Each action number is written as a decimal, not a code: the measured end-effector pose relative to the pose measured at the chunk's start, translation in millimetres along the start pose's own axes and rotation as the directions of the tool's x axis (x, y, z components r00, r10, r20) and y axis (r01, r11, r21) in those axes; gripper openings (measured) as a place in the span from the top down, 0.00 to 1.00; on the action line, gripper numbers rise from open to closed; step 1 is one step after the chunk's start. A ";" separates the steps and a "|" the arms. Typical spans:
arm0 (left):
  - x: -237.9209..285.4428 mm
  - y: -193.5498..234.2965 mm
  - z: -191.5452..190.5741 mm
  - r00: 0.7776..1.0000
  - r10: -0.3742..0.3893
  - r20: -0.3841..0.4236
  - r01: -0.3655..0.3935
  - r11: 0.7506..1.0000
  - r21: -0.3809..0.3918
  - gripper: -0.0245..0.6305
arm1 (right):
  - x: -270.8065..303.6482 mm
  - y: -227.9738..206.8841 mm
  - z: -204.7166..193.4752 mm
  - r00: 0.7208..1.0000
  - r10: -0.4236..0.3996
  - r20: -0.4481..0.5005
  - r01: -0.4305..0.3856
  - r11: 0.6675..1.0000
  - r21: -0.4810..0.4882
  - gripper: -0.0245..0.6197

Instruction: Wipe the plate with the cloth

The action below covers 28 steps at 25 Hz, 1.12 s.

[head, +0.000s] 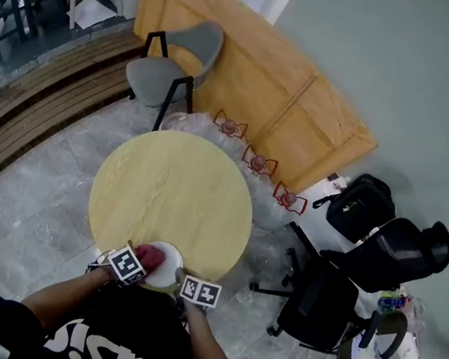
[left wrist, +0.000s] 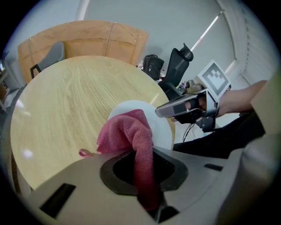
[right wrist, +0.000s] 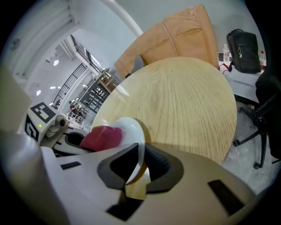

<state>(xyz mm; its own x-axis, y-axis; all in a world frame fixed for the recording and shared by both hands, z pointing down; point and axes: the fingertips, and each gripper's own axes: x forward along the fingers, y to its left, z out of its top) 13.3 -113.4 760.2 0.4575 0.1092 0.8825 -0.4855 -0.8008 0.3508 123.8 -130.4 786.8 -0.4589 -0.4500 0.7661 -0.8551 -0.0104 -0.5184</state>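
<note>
One round white plate, nubby pink cloth

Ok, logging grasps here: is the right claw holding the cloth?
No, the left claw pinches the cloth; the right claw grips the plate by its rim.

— What stands beyond the round wooden table?
— A grey chair, in front of a wooden panel.
— And on the right?
— A black office chair, with a black bag near it.
</note>
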 end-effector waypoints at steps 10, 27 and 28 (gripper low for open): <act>-4.4 24.2 16.2 0.999 0.047 0.002 -0.047 0.999 0.013 0.87 | 1.5 1.9 0.7 0.999 0.031 -0.008 -0.031 1.000 -0.004 0.87; 23.5 42.1 59.7 0.997 0.076 0.012 -0.076 0.996 -0.044 0.87 | 5.7 -0.4 5.4 0.997 0.069 -0.017 -0.069 0.997 0.032 0.87; 25.0 41.2 62.3 0.997 0.071 0.013 -0.071 0.996 -0.046 0.87 | 5.7 -0.3 5.7 0.997 0.070 -0.016 -0.069 0.997 0.037 0.87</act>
<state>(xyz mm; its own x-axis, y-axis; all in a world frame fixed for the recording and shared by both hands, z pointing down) 51.1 -180.4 777.1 0.4312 0.0443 0.9012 -0.5506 -0.7783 0.3017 122.8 -138.1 789.2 -0.5212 -0.4349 0.7343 -0.8119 -0.0124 -0.5836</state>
